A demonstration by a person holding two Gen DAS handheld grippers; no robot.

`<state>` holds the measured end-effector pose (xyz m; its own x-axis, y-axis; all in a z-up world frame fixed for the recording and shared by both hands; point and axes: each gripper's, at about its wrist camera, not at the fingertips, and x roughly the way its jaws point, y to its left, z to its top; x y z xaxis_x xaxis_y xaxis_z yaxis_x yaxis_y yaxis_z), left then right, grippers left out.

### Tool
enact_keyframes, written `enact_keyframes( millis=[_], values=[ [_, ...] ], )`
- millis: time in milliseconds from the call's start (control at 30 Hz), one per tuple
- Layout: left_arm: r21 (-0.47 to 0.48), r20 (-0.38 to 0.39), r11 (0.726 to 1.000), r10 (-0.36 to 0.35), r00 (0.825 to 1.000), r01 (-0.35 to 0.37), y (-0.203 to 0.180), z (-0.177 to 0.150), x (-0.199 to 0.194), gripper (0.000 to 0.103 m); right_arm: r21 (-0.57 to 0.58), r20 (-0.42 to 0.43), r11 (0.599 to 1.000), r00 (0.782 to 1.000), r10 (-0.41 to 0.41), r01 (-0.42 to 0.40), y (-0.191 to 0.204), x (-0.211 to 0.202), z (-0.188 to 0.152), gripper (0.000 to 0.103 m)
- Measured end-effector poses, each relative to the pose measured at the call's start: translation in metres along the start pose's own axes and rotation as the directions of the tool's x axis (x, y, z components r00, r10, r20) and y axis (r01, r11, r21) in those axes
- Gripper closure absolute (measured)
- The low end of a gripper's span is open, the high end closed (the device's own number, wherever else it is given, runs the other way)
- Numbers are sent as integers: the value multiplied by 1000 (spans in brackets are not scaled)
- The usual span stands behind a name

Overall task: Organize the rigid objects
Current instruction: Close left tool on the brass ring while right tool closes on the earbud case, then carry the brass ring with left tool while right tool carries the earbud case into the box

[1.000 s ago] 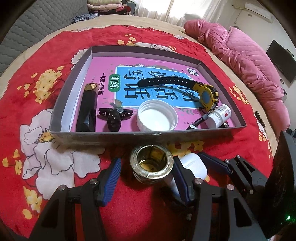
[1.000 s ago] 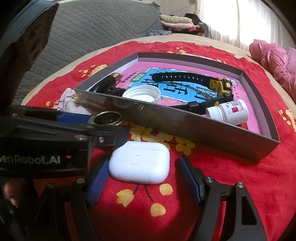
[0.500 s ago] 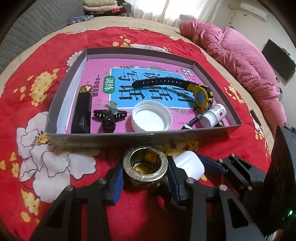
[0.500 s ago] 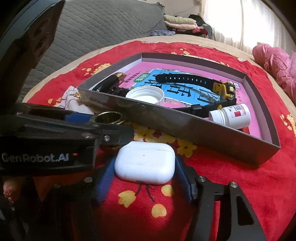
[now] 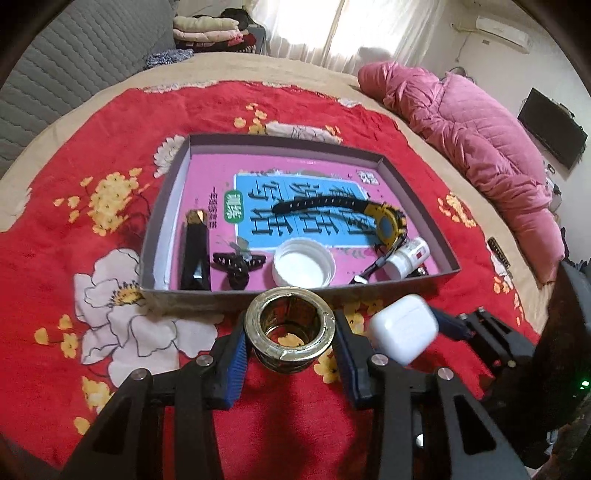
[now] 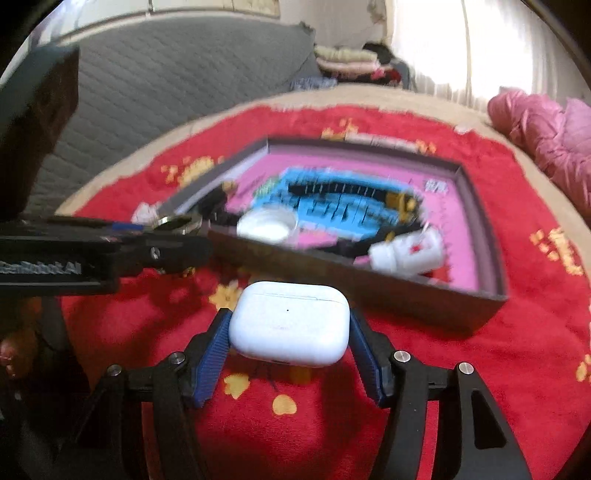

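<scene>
Left wrist view: left hand-held gripper [image 5: 290, 341] clamps a gold ring [image 5: 290, 328] above the red floral blanket [image 5: 74, 206].

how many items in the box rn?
5: black clip at left, hair claw, white lid, watch, pill bottle at right. Smaller ones may be hidden.

Daylight enters through the curtained window [image 5: 332, 33] at twelve o'clock, where we see it blown out to white. We find the left wrist view sharp, the red blanket [image 5: 92, 295] evenly lit with soft shadows. In the right wrist view the tray [image 6: 424, 295] and its contents smear with motion blur, while the white case [image 6: 290, 323] stays crisp. We note fisheye bending and a dark vignette from seven to eleven o'clock.
</scene>
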<state>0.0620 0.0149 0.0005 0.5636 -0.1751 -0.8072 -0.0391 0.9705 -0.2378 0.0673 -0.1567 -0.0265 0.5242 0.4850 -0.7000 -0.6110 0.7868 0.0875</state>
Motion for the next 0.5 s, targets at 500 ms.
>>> enact_keyframes(
  millis=[500],
  values=[
    [9,59,1000,18,998,-19,-7,20,-2,61,-72,145,994,987,-72,83,-6,-17,19,39]
  ],
)
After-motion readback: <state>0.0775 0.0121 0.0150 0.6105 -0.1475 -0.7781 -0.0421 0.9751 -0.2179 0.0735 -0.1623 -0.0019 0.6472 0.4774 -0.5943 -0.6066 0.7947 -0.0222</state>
